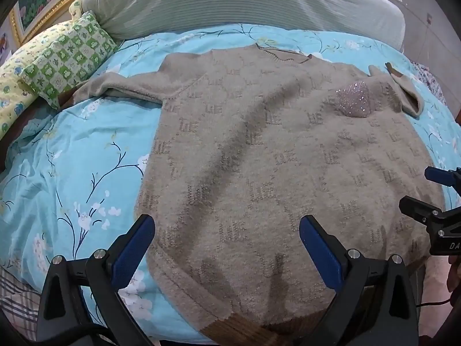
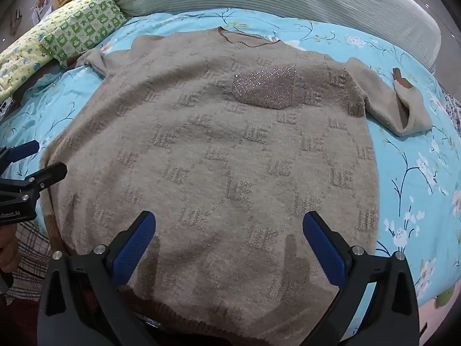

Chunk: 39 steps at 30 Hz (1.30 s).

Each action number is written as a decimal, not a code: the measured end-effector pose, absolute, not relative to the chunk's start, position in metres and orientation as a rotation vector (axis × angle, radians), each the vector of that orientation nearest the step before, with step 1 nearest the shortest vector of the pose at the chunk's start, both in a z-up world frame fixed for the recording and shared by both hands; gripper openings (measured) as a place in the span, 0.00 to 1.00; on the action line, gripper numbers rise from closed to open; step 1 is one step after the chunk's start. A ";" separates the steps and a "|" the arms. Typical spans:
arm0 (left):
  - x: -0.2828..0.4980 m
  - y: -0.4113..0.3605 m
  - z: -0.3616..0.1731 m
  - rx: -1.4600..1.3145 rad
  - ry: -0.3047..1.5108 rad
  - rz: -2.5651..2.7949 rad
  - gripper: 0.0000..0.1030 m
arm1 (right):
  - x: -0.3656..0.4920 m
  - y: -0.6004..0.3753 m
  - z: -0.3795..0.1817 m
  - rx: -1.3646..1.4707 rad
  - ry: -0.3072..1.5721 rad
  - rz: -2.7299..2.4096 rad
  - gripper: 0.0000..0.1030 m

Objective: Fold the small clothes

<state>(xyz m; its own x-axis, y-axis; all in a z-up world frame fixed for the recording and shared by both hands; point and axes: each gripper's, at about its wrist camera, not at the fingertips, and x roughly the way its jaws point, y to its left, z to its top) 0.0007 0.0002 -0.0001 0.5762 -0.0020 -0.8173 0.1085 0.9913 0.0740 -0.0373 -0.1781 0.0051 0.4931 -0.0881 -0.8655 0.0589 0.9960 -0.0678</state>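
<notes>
Sweater [image 2: 219,150] lies flat under left gripper [image 1: 227,248] and right gripper [image 2: 229,245], both spread wide, empty

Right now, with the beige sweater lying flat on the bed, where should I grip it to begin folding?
Probably grip the short sleeve at its cuff, coming from the right side with the right gripper. It sticks out loose past the body of the sweater, so the fingers can close around one thin edge.

Beige knit sweater [image 2: 219,150] with sequined chest pocket [image 2: 263,88], flat, face-up on the bedsheet [image 2: 417,173].
</notes>
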 end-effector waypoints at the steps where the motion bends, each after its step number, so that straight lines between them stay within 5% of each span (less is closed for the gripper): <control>1: 0.001 0.000 0.000 0.117 0.955 -0.068 0.98 | -0.037 -0.177 0.006 -0.032 1.050 -0.091 0.99; 39: 0.013 -0.001 -0.004 0.110 0.964 -0.086 0.98 | -0.032 -0.188 0.008 0.004 1.038 -0.102 0.99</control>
<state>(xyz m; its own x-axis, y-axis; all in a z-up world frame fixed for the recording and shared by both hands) 0.0125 -0.0008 -0.0038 0.5672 -0.0239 -0.8232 0.1219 0.9910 0.0552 -0.0324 -0.1884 0.0083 0.5039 -0.0830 -0.8597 0.0864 0.9952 -0.0455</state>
